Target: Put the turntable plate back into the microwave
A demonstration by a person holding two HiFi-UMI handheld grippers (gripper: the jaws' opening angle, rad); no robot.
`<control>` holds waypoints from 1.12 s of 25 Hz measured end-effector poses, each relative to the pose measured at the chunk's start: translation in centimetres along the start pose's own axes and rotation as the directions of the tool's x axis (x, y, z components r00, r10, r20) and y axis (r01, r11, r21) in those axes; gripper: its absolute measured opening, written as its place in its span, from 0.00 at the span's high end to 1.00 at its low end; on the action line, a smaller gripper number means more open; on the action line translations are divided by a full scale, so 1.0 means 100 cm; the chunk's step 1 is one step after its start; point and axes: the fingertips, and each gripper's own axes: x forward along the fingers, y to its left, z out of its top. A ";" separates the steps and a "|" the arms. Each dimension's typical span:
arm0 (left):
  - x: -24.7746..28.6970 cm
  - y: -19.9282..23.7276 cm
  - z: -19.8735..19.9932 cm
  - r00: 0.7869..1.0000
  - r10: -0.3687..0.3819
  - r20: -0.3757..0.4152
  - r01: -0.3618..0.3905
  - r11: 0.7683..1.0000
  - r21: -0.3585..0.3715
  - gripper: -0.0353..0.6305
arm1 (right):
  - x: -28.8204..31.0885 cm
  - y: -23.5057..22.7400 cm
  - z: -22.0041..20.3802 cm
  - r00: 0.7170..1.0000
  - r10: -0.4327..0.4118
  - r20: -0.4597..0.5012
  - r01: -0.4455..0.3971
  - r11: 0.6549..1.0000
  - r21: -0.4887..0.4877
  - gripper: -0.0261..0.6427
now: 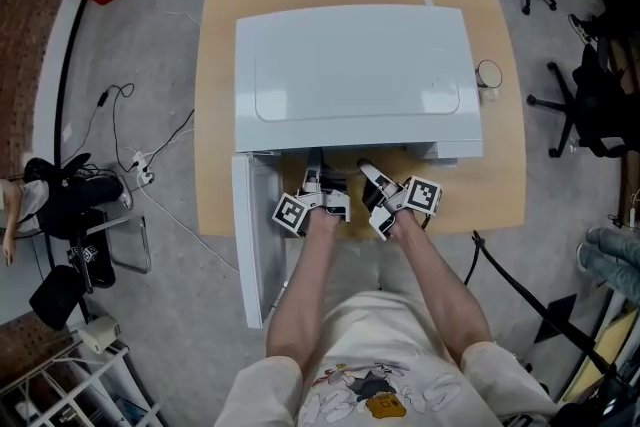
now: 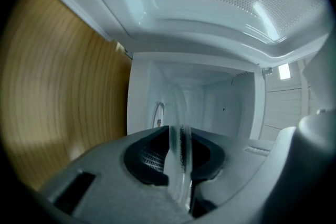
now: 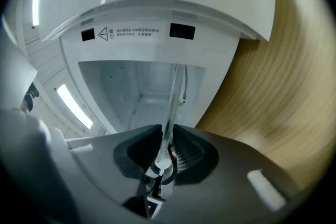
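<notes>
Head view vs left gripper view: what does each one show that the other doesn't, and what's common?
Head view only: the microwave from above, both arms, the right tongs, a cup beside the microwave.
Left gripper view only: the cavity inside, and the glass plate edge-on, clamped in the left tongs.
Both: the left tongs, the microwave, the wooden table.
</notes>
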 end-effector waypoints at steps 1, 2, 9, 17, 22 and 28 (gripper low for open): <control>0.001 0.001 0.000 1.000 0.006 0.000 -0.006 1.000 -0.002 0.90 | 0.001 -0.002 0.001 1.000 -0.008 0.009 0.008 1.000 0.011 0.85; 0.002 0.002 0.000 1.000 0.011 0.002 -0.011 1.000 -0.007 0.90 | 0.001 -0.003 0.003 1.000 -0.011 0.020 0.011 1.000 0.024 0.86; 0.004 0.008 0.012 0.998 0.008 0.055 -0.004 0.997 -0.072 0.89 | 0.014 -0.001 0.011 0.997 -0.021 0.070 0.019 0.999 0.035 0.87; -0.011 0.001 -0.014 0.998 0.024 -0.061 -0.027 0.998 -0.060 0.74 | 0.017 -0.014 0.031 0.987 -0.084 0.138 0.075 0.995 0.068 0.89; -0.019 0.013 -0.020 0.995 0.065 -0.080 -0.069 0.997 -0.041 0.89 | 0.013 -0.024 0.037 0.976 -0.134 0.172 0.125 0.990 0.059 0.89; -0.012 0.023 -0.019 0.991 0.112 -0.078 -0.115 0.993 -0.028 0.90 | 0.016 -0.032 0.041 0.972 -0.168 0.166 0.162 0.985 0.053 0.89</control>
